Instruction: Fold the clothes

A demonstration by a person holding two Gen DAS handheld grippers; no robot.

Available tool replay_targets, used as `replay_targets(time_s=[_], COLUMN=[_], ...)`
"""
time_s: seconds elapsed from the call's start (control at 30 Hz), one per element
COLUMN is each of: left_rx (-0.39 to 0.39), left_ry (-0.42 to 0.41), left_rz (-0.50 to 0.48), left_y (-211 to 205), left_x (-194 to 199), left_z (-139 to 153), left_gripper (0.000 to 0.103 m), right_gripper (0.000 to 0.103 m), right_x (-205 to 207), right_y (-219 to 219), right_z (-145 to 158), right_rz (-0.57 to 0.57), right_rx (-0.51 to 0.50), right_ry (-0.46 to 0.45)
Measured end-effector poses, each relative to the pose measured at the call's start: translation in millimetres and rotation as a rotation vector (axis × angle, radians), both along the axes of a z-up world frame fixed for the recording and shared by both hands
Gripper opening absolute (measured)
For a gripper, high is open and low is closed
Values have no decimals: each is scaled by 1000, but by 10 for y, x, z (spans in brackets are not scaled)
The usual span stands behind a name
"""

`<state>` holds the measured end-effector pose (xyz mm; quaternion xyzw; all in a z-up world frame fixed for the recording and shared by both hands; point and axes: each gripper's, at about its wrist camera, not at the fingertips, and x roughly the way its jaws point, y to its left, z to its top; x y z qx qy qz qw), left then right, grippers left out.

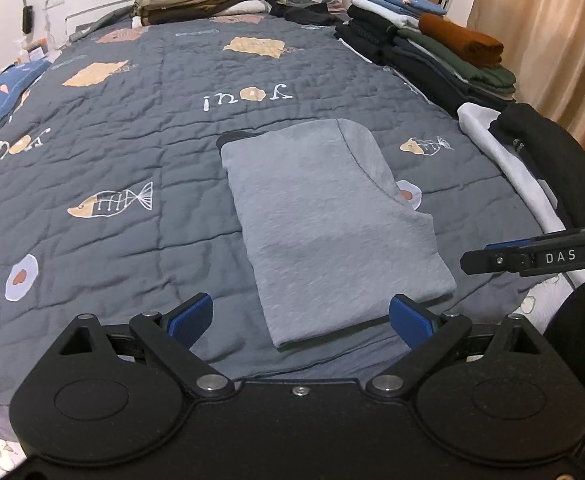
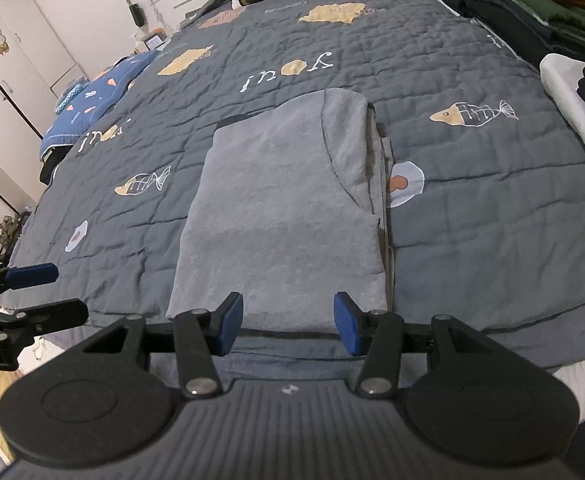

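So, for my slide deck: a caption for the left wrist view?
Open left tongs hover over a folded grey garment on the quilt.

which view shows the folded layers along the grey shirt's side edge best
The right wrist view. There the grey shirt lies nearly head-on, and the stacked layers on its right edge show as separate lines. The left wrist view shows the same shirt from the other side, so that edge reads only as a step.

Grey quilt [image 1: 132, 152], curtain [image 1: 552, 40], wardrobe [image 2: 8, 64]
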<state>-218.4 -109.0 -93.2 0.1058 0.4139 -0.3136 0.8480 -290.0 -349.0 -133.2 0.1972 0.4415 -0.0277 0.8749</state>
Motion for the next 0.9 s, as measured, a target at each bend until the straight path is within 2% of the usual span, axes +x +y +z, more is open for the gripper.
replay_targets(time_s=[0.4,0.6,0.73,0.9], left_rx=[-22,-112,-141,-172], left_ry=[-16,-2,17,28], left_rz=[-8,-10,34,52], left_y=[-6,16,24,35], left_x=[13,172,298,360], left_z=[-1,-72,-139,-179], left_gripper=[95,97,97,97], right_gripper=[49,49,49,49], right_x=[-12,-25,-37,-14], right_y=[-21,-195,-405,-731], right_z=[25,-52,-196,-538], right_rz=[9,4,-3,-14], right_rx=[3,61,111,188], right_ry=[-10,-28,-44,-25])
